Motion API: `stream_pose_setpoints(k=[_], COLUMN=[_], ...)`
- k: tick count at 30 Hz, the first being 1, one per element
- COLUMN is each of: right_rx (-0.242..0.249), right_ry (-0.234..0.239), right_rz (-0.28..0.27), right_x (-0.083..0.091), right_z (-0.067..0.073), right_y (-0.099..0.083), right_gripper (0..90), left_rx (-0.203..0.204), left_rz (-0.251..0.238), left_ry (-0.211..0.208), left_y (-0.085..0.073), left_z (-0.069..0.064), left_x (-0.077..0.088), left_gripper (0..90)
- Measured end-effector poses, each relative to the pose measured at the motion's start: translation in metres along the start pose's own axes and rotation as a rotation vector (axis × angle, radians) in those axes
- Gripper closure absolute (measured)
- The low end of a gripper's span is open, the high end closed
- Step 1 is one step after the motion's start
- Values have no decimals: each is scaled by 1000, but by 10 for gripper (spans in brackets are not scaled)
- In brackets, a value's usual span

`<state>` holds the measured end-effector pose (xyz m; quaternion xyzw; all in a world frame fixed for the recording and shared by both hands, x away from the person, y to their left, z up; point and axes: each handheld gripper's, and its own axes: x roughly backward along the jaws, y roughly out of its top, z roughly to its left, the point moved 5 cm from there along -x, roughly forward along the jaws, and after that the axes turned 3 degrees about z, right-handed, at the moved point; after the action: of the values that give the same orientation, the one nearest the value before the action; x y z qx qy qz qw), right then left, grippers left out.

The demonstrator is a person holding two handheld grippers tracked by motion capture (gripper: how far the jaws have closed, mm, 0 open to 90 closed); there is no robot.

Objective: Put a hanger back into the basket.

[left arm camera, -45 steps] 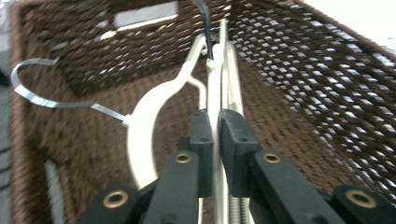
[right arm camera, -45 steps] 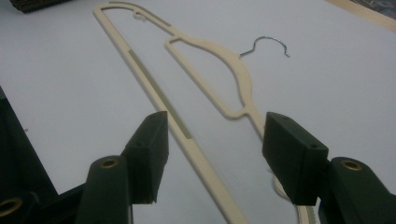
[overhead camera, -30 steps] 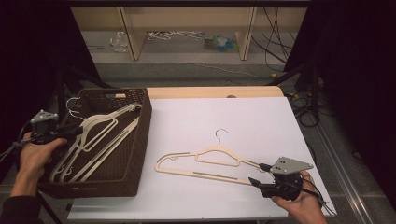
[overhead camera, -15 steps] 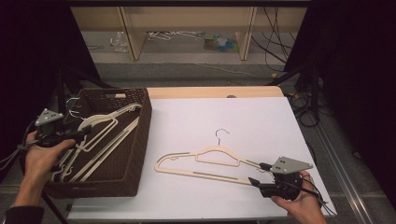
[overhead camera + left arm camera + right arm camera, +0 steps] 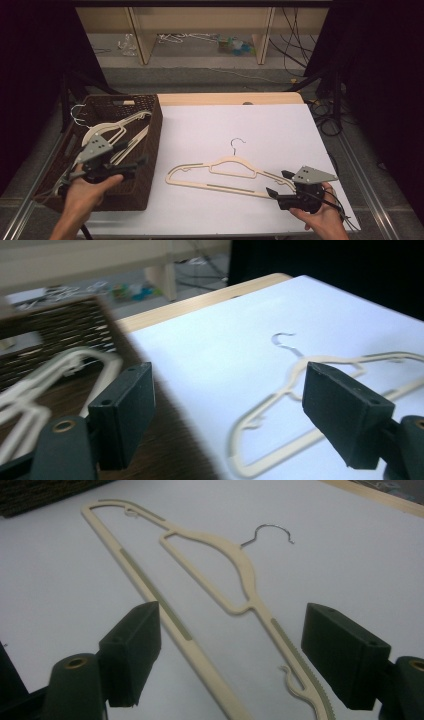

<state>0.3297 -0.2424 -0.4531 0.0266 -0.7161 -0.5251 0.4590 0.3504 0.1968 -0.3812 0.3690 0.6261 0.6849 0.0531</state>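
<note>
Your right tool (image 5: 278, 183) has just opened wide off the cream plastic hanger (image 5: 227, 173), which lies released between its jaws, while your left tool (image 5: 131, 154), also just opened and empty, swings from the brown wicker basket (image 5: 150, 150) toward it.

The cream plastic hanger (image 5: 234, 172) lay flat on the white table surface, in the lower centre of the high view. Its metal hook (image 5: 238, 144) pointed toward the top of the frame. Its right end lay between the open jaws at lower right, with neither pad pressing on it.
</note>
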Motion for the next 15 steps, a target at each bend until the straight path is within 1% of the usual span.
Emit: stream_pose_setpoints(k=[2,3,4,5,6,7,8,9,11,12,14,15], right_rx=[2,-3,-4,-9,-3,-2,1,2,2,2,7,10], right_ry=[12,6,11,13,15,12,12,12,16,21,18,22], right_rz=[-6,-9,-8,-8,-15,-14,-16,-14,-9,-5,-3,-6], right_x=[0,0,0,0,0,0,0,0,-1,-1,-1,-2], right_z=[0,0,0,1,1,1,1,2,2,2,2,1], right_y=[0,0,0,0,0,0,1,0,0,0,-1,-1], right_gripper=[210,206,205,201,201,201,201,201,201,201,201,201], left_rx=[-15,-17,-30,-25,-37,-45,-65,-71,-66,-74,-69,-80], left_rz=[-9,-14,-17,-18,-17,-17,-12,-8,-1,8,16,25], left_ry=[-27,-38,-54,-71,-85,-87,-96,-102,-112,-122,-131,-139], left_y=[-2,-4,-5,-7,-9,-11,-13,-15,-20,-23,-29,-31], left_z=[-14,-22,-29,-37,-43,-48,-54,-59,-66,-68,-75,-77], left_x=[-4,-6,-7,-9,-11,-12,-14,-16,-20,-21,-25,-27], left_gripper=[206,204,204,204,203,201,201,200,200,198,197,196])
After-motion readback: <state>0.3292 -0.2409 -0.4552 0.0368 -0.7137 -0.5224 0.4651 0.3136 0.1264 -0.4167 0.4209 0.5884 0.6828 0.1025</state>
